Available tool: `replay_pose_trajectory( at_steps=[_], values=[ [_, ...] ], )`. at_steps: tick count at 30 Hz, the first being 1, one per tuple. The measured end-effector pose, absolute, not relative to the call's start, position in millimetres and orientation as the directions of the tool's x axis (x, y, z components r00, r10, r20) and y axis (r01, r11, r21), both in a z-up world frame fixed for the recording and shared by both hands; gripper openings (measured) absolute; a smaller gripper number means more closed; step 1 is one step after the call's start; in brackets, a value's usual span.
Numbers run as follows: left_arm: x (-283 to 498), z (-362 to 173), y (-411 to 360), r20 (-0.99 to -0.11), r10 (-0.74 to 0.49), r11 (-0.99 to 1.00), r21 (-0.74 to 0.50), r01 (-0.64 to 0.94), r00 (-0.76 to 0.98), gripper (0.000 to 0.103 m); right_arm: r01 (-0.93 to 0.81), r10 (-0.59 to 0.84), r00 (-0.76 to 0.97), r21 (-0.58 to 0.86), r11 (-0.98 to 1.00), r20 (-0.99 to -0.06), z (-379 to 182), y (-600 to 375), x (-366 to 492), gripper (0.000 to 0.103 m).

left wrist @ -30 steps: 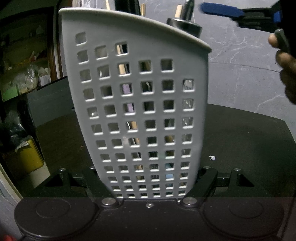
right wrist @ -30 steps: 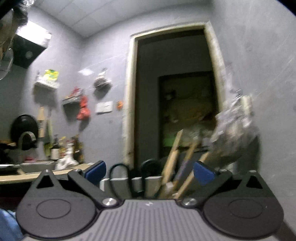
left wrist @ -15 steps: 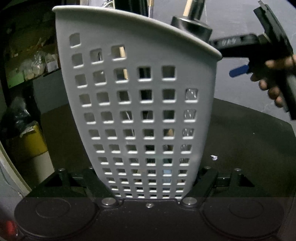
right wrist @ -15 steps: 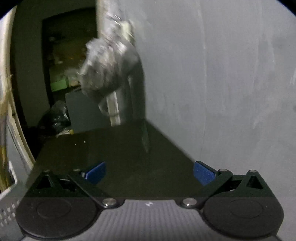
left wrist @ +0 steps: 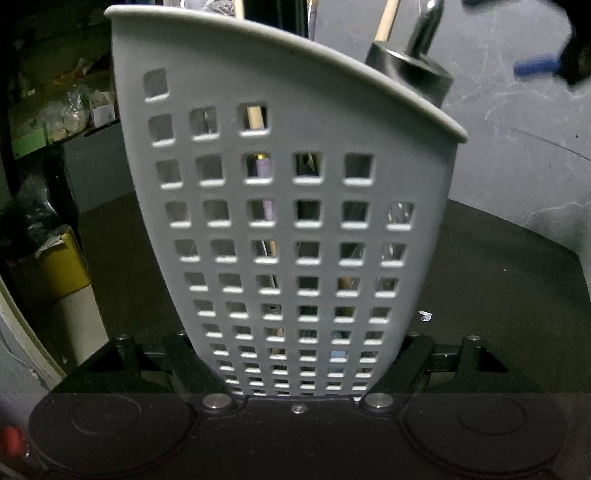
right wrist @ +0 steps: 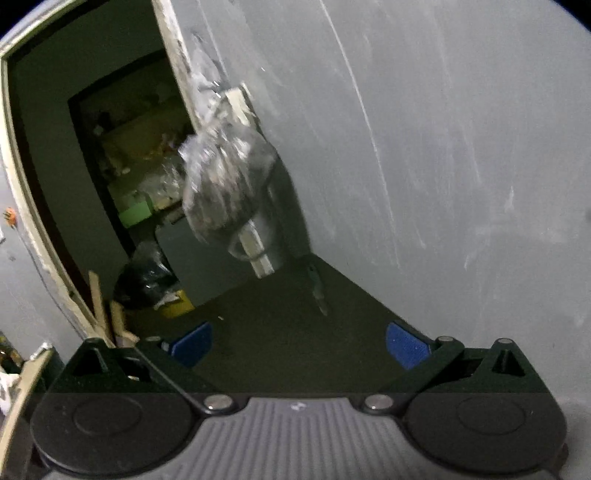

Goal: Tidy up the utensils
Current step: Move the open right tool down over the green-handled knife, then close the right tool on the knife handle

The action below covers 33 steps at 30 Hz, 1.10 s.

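Observation:
A grey plastic utensil holder point(left wrist: 288, 221) with square holes fills the left wrist view. It stands slightly tilted over the dark counter point(left wrist: 498, 295). My left gripper point(left wrist: 299, 354) is shut on its lower part, one finger on each side. A wooden handle point(left wrist: 388, 18), a black and metal handle point(left wrist: 410, 70) and a purple handle point(left wrist: 263, 170) stand inside it. My right gripper point(right wrist: 299, 345) is open with nothing between its blue pads point(right wrist: 406, 347). It faces the counter's corner by the wall. One blue pad point(left wrist: 535, 66) shows blurred at the left view's top right.
A grey wall point(right wrist: 443, 166) bounds the counter on the right. A filled plastic bag point(right wrist: 225, 184) hangs beside a dark doorway point(right wrist: 122, 166). Wooden handles point(right wrist: 96, 299) poke up at the right view's left edge. A yellow bin point(left wrist: 62, 266) sits low on the left.
The right gripper swung away from the holder's top and now faces the wall and counter corner; in the left view it slid to the top right. The holder stays gripped.

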<state>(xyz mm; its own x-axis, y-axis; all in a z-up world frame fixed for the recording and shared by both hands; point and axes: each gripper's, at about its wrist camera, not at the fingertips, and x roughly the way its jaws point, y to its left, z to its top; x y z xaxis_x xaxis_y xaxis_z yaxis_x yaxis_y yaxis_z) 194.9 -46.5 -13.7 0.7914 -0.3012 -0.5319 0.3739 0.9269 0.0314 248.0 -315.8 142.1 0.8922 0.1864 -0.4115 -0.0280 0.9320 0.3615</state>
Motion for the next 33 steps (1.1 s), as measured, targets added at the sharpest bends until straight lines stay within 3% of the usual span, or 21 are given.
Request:
replay_pose_trajectory(
  at_steps=[6, 11, 20, 25, 31, 33],
  values=[
    [201.6, -8.1, -52.0, -0.552, -0.284, 0.932, 0.032, 0.361, 0.784, 0.079, -0.042, 0.148, 0.885, 0.239, 0.970, -0.442, 216.8, -299.1, 284.1, 0.103],
    [203.9, -8.9, -61.3, -0.555, -0.273, 0.935, 0.038, 0.352, 0.786, 0.080, -0.022, 0.056, 0.867, 0.074, 0.997, -0.495, 224.1, -281.9, 333.9, 0.103],
    [209.5, -16.0, -67.9, -0.504, -0.278, 0.936, 0.049, 0.349, 0.818, 0.082, -0.207, 0.071, 0.871, -0.233, 0.950, -0.485, 94.8, -268.8, 439.0, 0.103],
    [220.8, -15.0, -72.1, -0.507, -0.254, 0.947, 0.042, 0.318, 0.824, 0.082, -0.247, 0.094, 0.830, -0.210, 0.946, -0.550, 32.1, -252.8, 508.3, 0.102],
    [239.9, -13.5, -82.1, -0.525, -0.212, 0.965, 0.020, 0.261, 0.824, 0.082, -0.204, 0.083, 0.836, -0.167, 0.965, -0.543, -7.1, -234.5, 573.9, 0.091],
    [246.5, -13.5, -83.4, -0.530, -0.209, 0.969, 0.000, 0.246, 0.822, 0.082, -0.168, 0.073, 0.844, -0.134, 0.977, -0.532, -16.0, -235.5, 595.8, 0.083]
  ],
)
